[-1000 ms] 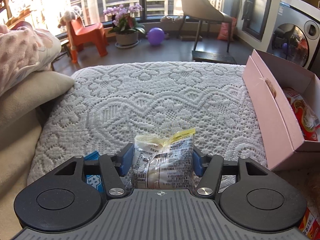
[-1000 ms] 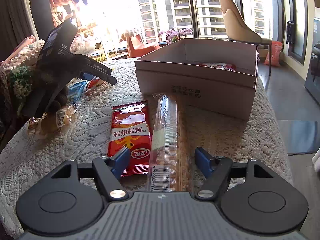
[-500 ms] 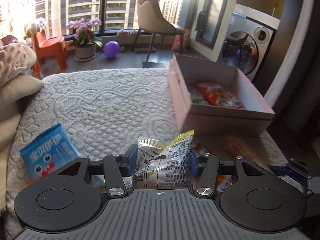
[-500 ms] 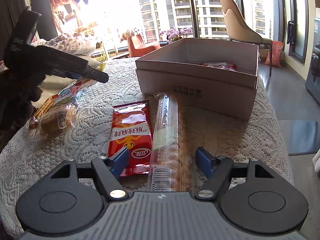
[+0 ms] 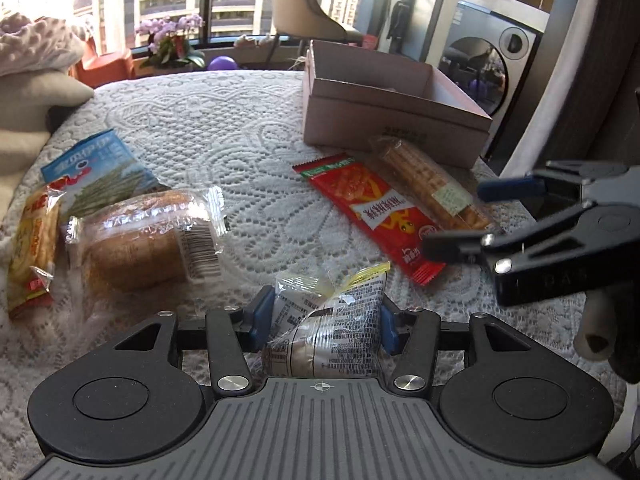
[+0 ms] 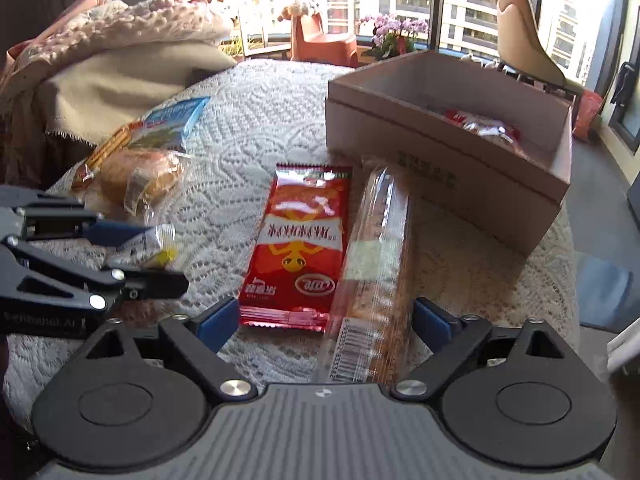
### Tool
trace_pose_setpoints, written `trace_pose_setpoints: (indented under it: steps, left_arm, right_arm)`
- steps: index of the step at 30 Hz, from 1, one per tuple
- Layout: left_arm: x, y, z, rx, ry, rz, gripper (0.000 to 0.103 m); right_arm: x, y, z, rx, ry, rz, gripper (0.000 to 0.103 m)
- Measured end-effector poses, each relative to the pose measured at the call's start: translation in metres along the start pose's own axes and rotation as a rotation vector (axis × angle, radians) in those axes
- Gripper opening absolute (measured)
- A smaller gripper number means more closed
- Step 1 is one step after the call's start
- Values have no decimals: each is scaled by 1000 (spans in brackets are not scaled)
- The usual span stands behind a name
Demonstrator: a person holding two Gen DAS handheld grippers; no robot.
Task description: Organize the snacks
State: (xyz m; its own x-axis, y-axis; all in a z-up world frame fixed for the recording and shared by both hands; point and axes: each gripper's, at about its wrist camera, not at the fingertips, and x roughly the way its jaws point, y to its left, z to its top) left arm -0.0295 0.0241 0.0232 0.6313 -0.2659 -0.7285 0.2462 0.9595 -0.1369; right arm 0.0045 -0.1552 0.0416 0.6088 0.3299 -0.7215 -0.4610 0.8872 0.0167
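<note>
My left gripper is shut on a small clear bread packet with printed text and a yellow edge, held just above the lace cloth. It also shows in the right wrist view. My right gripper is open and low over the near end of a long clear biscuit sleeve, beside a red snack packet. The pink cardboard box stands behind them with red packets inside. In the left wrist view the right gripper sits at the right, by the red packet and the sleeve.
At the left of the lace-covered table lie a wrapped bread loaf, a blue packet and a yellow biscuit packet. Cushions and a blanket lie beyond the left edge. The box stands at the far right.
My left gripper has swung right and dropped lower with the bread packet, bringing the loose snacks and my right gripper into its view. My right gripper has moved slightly forward and stays open.
</note>
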Motion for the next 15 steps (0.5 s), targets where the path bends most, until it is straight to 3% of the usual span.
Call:
trace_pose_setpoints:
  steps: [4,7,9,12,15]
  left_arm:
    - [-2,-4,-5,41,7,-6,59]
    - [-3,-8,-8,58,7,-2,60]
    - [-4,-8,-9,62,6,-5,60]
    - [-7,-6,-11,63,5,-17,60]
    - [-12,0,-11,51,22,-60,60]
  right_arm:
    - [-14,6,25,10,-96,16,92]
    - [6,11,47,52,-41,90,86]
    - [30,12,57,85,20,109,74]
    - [63,14,62,112,81,49,69]
    - [72,17,53,88,88,-5,63]
